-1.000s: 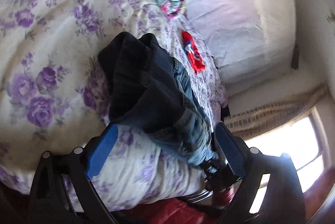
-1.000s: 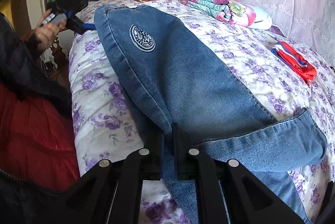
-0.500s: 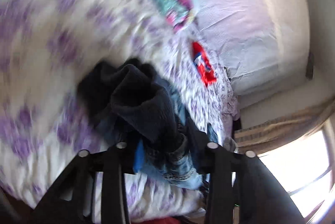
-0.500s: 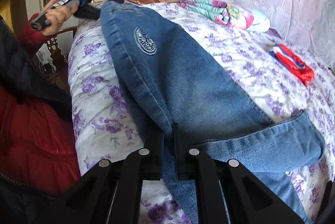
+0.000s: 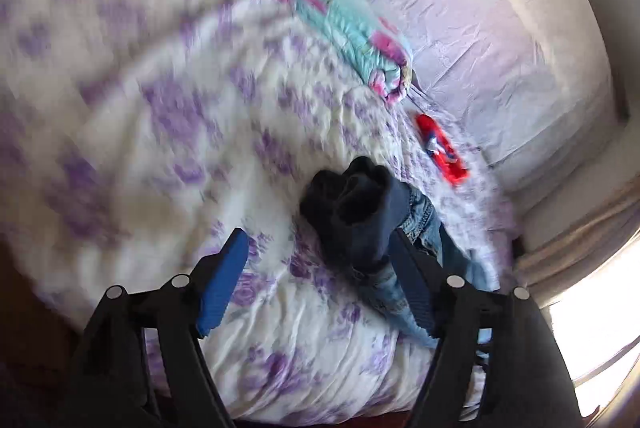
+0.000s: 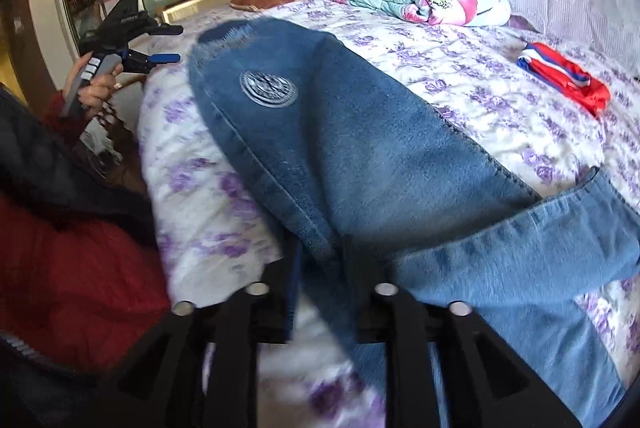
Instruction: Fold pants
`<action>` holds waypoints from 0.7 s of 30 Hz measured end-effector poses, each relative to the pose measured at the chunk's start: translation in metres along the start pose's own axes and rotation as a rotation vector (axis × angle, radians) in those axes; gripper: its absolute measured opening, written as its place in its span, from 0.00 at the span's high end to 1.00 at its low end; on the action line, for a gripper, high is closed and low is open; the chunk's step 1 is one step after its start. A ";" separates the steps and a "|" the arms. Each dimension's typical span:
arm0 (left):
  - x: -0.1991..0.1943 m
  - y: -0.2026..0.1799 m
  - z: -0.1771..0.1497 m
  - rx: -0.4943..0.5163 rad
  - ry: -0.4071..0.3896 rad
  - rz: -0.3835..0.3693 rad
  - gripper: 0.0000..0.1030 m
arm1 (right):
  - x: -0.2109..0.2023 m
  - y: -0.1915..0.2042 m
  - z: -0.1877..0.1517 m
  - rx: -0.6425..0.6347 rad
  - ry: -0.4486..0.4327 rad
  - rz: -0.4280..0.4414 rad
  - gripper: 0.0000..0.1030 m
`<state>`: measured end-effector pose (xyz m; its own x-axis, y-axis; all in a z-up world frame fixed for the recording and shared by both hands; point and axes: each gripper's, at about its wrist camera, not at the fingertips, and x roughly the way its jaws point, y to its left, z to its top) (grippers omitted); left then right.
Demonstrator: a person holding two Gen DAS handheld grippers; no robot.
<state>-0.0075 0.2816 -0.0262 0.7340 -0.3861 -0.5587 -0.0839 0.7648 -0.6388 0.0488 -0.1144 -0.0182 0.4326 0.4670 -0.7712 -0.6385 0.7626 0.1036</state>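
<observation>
While my right tongs (image 6: 320, 252) are clenched on the near edge of the jeans (image 6: 360, 148), my left tongs (image 5: 316, 280) stand released, their blue pads spread wide and nothing between them. The jeans lie along the bed (image 6: 192, 196), doubled lengthwise with the round patch (image 6: 269, 94) facing up; the far end rests flat on the floral cover, and the near cuff (image 6: 520, 260) curls over to the right. In the left wrist view the far end appears as a dark bunched mound (image 5: 356, 204) just beyond the open pads, touching the right pad's outer side but not gripped. In the right wrist view the left tongs are held off the bed's left edge, apart from the denim. I judge the step in hand to be the crosswise fold: one end is held, the other is free. The next move calls for the left tongs to close on the far end's corner, so both ends can be brought together squarely. A folded quilt (image 6: 420, 0) and a red cloth (image 6: 568, 80) lie well apart from the jeans.
</observation>
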 end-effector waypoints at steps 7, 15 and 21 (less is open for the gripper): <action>0.042 -0.119 -0.012 0.272 0.186 -0.294 0.15 | -0.084 -0.059 0.025 0.304 -0.178 -0.184 0.35; 0.146 -0.189 -0.068 0.482 0.328 -0.050 0.15 | -0.011 -0.198 0.080 0.662 0.017 -0.572 0.33; 0.168 -0.204 -0.109 0.721 0.228 0.152 0.04 | 0.046 -0.221 0.067 0.663 0.192 -0.663 0.35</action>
<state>0.0596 0.0043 -0.0472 0.5859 -0.2866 -0.7580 0.3443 0.9348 -0.0873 0.2527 -0.2314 -0.0349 0.4273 -0.1878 -0.8844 0.2152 0.9712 -0.1023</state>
